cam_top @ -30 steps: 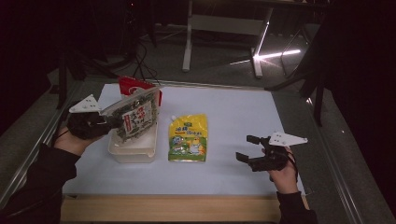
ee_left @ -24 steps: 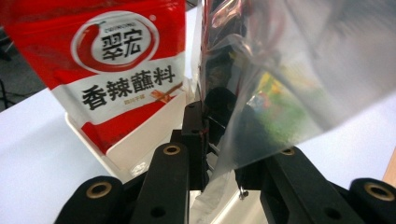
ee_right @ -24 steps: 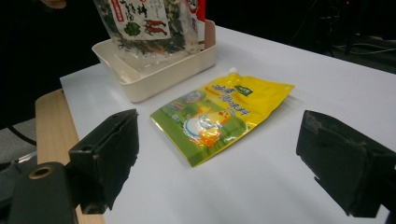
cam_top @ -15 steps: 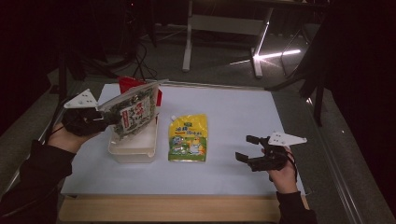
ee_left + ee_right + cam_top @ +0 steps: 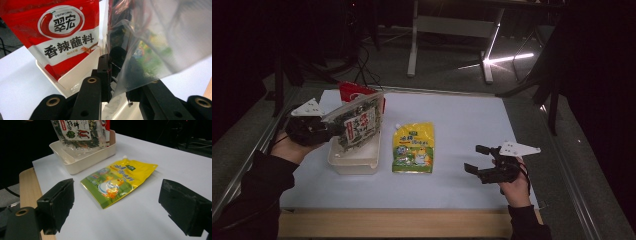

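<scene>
I'm holding the clear seaweed packet [image 5: 357, 122] pinched at its edge in the left gripper [image 5: 329, 131], fingers [image 5: 103, 75] clamping narrow on the film. The packet is hanging tilted above the white tray [image 5: 354, 161], its lower part over the tray's inside; I can't tell if it's touching the bottom. In the left gripper view the film [image 5: 152, 47] is filling the right side, and the red sauce pouch [image 5: 62, 32] is standing upright at the tray's far end, just behind the packet.

The yellow spout pouch [image 5: 413, 148] is lying flat on the table [image 5: 462, 120], just right of the tray, not touching it. The right gripper [image 5: 480, 162] is sitting well apart from it at the right, fingers [image 5: 57, 200] spread wide with nothing between them, pointing left toward the pouch [image 5: 117, 182].

Open table is running along the far side and between the pouch and right gripper. The wooden front edge [image 5: 392, 222] is near both forearms. My left hand [image 5: 294, 145] is raised off the table, wrist angled inward; my right hand [image 5: 514, 182] is low, near the front right corner.
</scene>
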Demonstrator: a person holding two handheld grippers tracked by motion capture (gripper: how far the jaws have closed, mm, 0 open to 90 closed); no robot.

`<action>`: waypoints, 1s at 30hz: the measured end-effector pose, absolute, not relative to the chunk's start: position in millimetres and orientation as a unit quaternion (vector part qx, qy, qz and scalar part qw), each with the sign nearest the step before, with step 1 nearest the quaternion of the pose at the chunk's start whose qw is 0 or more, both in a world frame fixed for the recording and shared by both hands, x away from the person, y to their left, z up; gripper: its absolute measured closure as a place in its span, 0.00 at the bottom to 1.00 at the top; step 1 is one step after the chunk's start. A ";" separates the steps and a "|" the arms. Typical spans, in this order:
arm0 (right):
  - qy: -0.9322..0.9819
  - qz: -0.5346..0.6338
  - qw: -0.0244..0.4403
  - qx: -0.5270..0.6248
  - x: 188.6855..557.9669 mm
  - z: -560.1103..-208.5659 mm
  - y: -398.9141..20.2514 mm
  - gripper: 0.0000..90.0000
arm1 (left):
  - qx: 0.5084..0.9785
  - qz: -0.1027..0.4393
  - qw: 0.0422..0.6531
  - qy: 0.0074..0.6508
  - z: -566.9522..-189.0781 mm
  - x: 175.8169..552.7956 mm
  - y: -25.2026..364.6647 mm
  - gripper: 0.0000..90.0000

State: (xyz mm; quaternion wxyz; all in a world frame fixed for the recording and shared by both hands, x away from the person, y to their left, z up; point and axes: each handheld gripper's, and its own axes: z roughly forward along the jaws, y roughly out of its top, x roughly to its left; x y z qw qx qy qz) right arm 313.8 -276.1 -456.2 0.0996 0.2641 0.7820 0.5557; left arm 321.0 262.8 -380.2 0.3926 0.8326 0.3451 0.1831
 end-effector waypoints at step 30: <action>0.784 0.553 0.096 0.266 314.5 -459.4 -275.8 0.14 | 0.823 0.162 0.413 0.354 -398.2 332.5 273.7 0.87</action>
